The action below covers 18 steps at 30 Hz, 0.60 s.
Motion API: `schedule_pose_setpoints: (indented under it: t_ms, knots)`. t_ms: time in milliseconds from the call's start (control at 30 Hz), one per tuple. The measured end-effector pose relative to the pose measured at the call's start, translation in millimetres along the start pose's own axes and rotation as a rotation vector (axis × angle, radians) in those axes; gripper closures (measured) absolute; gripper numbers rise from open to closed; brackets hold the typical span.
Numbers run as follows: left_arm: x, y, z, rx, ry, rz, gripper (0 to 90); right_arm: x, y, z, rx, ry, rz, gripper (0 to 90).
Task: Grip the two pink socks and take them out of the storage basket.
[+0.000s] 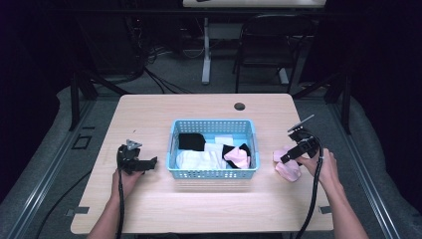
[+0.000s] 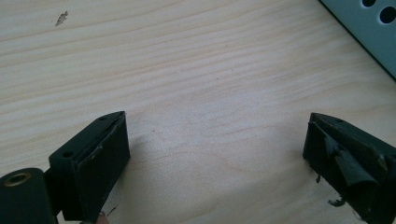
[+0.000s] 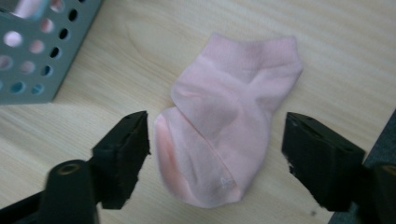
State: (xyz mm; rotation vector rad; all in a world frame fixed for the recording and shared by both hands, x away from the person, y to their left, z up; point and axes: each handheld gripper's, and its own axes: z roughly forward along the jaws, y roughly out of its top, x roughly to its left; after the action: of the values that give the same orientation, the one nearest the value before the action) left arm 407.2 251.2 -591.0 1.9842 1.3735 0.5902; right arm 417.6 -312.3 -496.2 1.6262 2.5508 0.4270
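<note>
Lying flat right of blue basket (image 1: 213, 172), pink sock (image 3: 224, 135) sits between spread right gripper (image 3: 215, 140) jaws, unclamped; sole print unreadable. Left gripper (image 2: 215, 149) left of basket, jaws apart, empty.

High view looks down over the table (image 1: 149, 209); both gripper views sit close, sharing the blue basket (image 1: 213, 149).

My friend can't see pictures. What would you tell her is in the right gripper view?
A pink sock lies flat on a light wooden table, between the two black fingers of the right gripper, which stand wide apart and don't touch it. A corner of a blue basket with round holes shows at the top left.
</note>
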Motion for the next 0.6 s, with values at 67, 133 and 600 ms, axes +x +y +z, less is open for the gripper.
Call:
schedule_pose_setpoints:
  t_ms: [67, 133, 600]
  knots:
    - [0.0, 0.0, 0.0, 0.000, 0.000, 0.000, 6.9, 1.1, 0.4, -6.1, -0.020, 0.010, -0.006, 14.3]
    - [0.0, 0.1, 0.1, 0.000, 0.000, 0.000, 6.9, 2.4, 1.3, -12.1, -0.051, 0.021, -0.022, 14.1]
    - [0.0, 0.1, 0.1, 0.000, 0.000, 0.000, 6.9, 21.2, 6.9, -41.6, -0.149, 0.007, -0.045, 0.0]
